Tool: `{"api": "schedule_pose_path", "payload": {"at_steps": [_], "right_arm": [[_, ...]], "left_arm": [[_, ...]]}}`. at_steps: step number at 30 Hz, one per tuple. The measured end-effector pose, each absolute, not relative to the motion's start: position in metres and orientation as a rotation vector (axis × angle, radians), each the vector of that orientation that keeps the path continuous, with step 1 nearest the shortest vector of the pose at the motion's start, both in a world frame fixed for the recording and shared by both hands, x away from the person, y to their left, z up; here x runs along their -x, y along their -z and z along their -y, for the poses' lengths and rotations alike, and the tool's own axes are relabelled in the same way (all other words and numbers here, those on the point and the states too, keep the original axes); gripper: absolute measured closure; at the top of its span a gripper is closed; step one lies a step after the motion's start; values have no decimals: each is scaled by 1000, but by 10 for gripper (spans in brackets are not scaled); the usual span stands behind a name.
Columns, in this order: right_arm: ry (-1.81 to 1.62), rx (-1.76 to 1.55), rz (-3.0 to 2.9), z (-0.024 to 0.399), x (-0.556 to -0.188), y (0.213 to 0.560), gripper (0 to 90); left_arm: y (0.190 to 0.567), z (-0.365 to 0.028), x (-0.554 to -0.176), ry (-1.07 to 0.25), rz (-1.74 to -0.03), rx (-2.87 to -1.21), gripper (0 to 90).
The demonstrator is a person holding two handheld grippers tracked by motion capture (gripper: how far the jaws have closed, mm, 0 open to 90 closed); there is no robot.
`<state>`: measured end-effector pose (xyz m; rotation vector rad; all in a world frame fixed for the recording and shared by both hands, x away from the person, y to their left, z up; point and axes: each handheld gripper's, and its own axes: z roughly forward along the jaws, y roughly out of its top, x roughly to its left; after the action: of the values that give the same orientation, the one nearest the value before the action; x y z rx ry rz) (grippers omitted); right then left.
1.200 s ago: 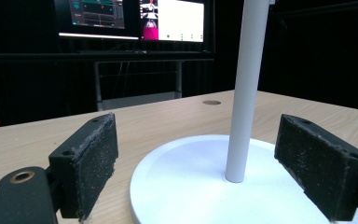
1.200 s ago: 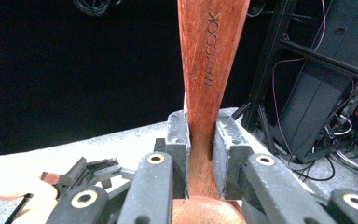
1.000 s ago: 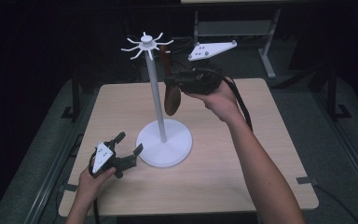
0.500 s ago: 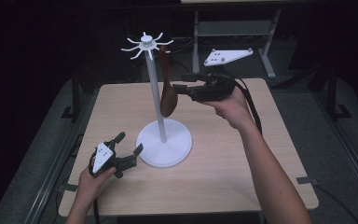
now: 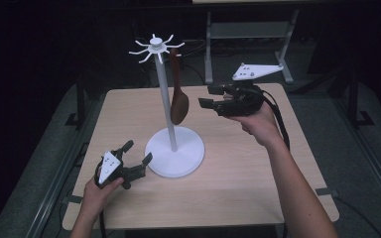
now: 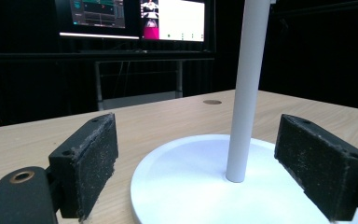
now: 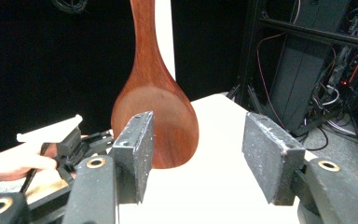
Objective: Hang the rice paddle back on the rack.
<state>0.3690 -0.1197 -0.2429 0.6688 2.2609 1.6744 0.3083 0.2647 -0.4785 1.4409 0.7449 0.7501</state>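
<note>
A dark reddish-brown wooden spoon (image 5: pixel 178 99) hangs from one of the hooks at the top of a white stand (image 5: pixel 171 148) in the middle of a light wooden table (image 5: pixel 238 188). The spoon has a narrow handle and a broad, rounded bowl with a smooth, slightly glossy face, seen close up in the right gripper view (image 7: pixel 156 121). Its long axis runs almost straight up and down: the handle points up to the hook and the bowl points down, ending clear of the stand's round base. It hangs just beside the white pole, on the side toward the right gripper.

The right gripper (image 5: pixel 211 96) is held in the air near the spoon, level with the bowl and aimed at it. Its jaws stand apart with nothing between them and do not touch the spoon.

The left gripper (image 5: pixel 138 152) sits low at the near left of the table, just beside the base of the stand. In its own view its pads (image 6: pixel 86 163) are spread wide, one on either side of the pole (image 6: pixel 244 88), holding nothing.
</note>
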Motion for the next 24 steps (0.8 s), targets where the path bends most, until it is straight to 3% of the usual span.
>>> {"api": "schedule_pose_path", "payload": {"at_steps": [24], "right_arm": [[-1573, -854, -2290, 163, -362, 313, 397]], "left_arm": [[479, -264, -309, -740, -744, -1429, 128]]}}
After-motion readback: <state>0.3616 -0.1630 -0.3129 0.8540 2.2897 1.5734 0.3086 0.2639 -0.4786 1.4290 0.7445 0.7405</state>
